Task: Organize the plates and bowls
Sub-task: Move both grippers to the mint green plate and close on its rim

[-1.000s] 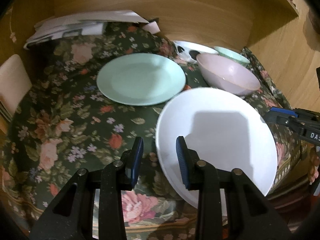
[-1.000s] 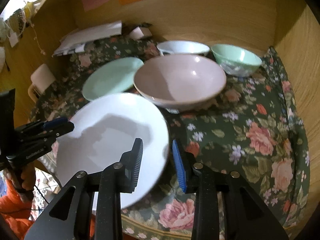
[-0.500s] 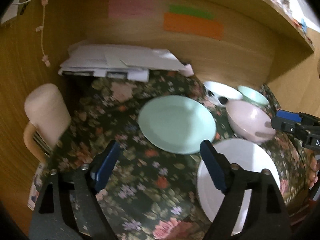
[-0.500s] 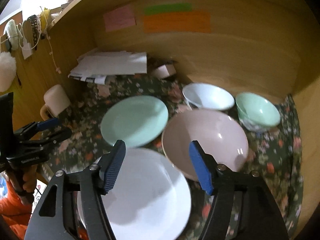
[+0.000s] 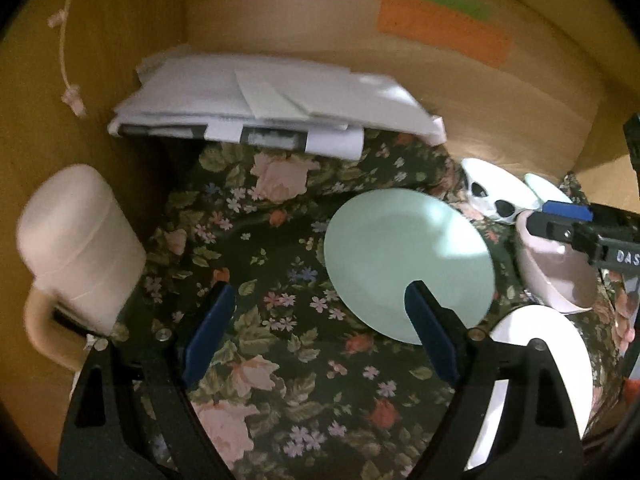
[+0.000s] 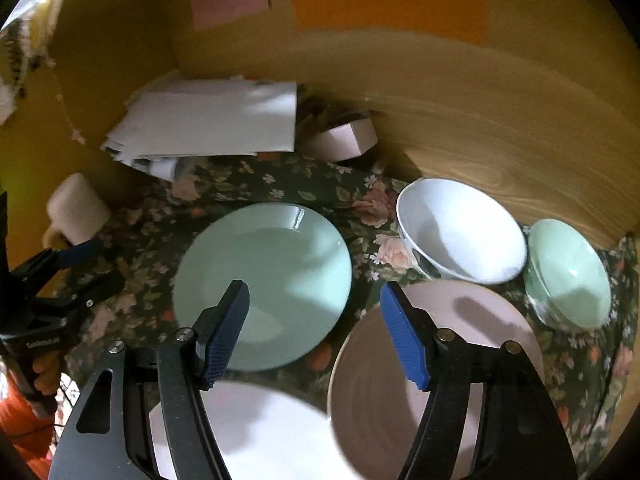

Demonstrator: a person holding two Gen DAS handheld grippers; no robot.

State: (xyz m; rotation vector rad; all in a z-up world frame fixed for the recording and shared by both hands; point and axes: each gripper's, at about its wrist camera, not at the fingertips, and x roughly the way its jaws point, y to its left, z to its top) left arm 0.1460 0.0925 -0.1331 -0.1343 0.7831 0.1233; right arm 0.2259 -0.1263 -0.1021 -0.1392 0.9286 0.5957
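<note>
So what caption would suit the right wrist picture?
Open right hand-held gripper above a green plate, pink bowl, white bowl and white plate.

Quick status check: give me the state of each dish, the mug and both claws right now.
Left claw: open, empty.
Right claw: open, empty.
Green plate: flat on the cloth, empty.
White plate: flat, nearest, empty.
Pink bowl: upright, empty.
White bowl: upright, empty.
Green bowl: upright, empty.
Mug: upside down.
</note>
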